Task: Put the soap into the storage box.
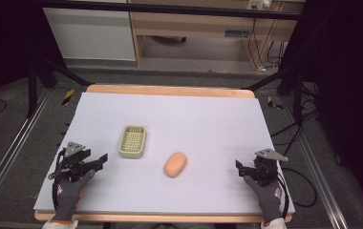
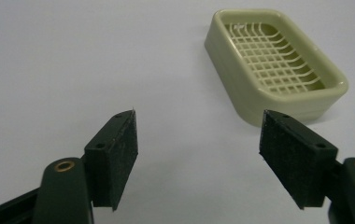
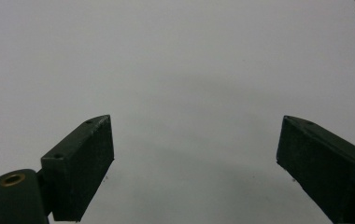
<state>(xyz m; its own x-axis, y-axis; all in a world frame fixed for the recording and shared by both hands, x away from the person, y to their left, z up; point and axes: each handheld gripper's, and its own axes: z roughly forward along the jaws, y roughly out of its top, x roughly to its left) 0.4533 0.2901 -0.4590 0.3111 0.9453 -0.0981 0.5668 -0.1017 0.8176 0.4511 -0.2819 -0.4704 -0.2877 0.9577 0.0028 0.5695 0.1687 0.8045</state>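
Two things lie on the pale lavender-white sheet covering your wooden table: a cream-green rectangular plastic soap dish with a grid floor and a smooth peach-orange oval bar of soap. You have the dish left of centre, and the soap sits apart from it, a little nearer to you and to its right, lying directly on the sheet with nothing touching it. Your left gripper rests near the left edge of the sheet, held in a grey glove, its tips aimed toward the near corner of the dish; in the left gripper view that dish stands upright just ahead and to the right of the jaws, its grid floor bare. Your left jaws are spread well apart with only the sheet between them, and the right-hand pad overlaps the dish's near corner in the picture, though you cannot tell from this whether they touch. Your right gripper rests near the right edge, well apart from the soap, pointing toward it. In the right gripper view your right jaws are also spread wide, with only bare sheet between and beyond them
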